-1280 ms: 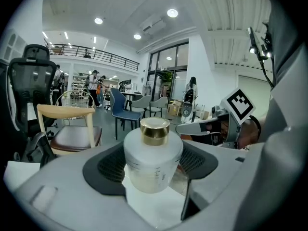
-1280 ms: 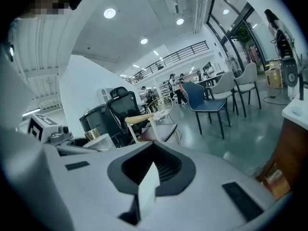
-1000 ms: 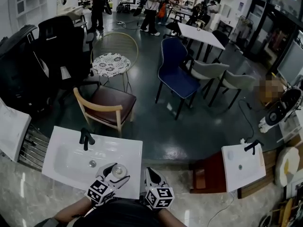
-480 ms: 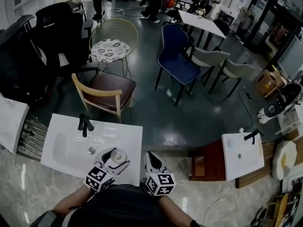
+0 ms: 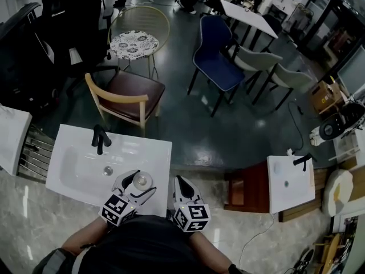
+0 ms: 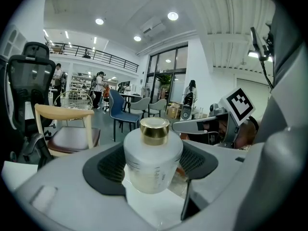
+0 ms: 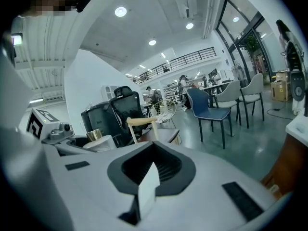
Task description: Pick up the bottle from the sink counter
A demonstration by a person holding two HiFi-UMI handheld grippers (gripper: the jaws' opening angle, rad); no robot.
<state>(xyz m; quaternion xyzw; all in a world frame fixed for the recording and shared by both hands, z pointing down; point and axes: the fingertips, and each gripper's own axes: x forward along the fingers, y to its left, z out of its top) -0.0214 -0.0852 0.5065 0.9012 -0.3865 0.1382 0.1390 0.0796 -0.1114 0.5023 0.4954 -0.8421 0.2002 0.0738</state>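
A dark, glossy floor (image 5: 188,141) carries a blue padded chair (image 5: 217,79), a wooden chair with a brown seat (image 5: 134,93) and a black office chair (image 5: 71,16). Round ceiling lamps (image 6: 173,16) shine above tall dark-framed windows (image 6: 166,71).

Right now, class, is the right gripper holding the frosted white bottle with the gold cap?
No, the right gripper is shut on nothing; the bottle sits between the jaws of the left gripper.

Wooden chair (image 5: 126,99) stands near a round lace-topped table (image 5: 133,43); blue chair (image 5: 220,67) further right; black office chair (image 5: 67,24) far left.
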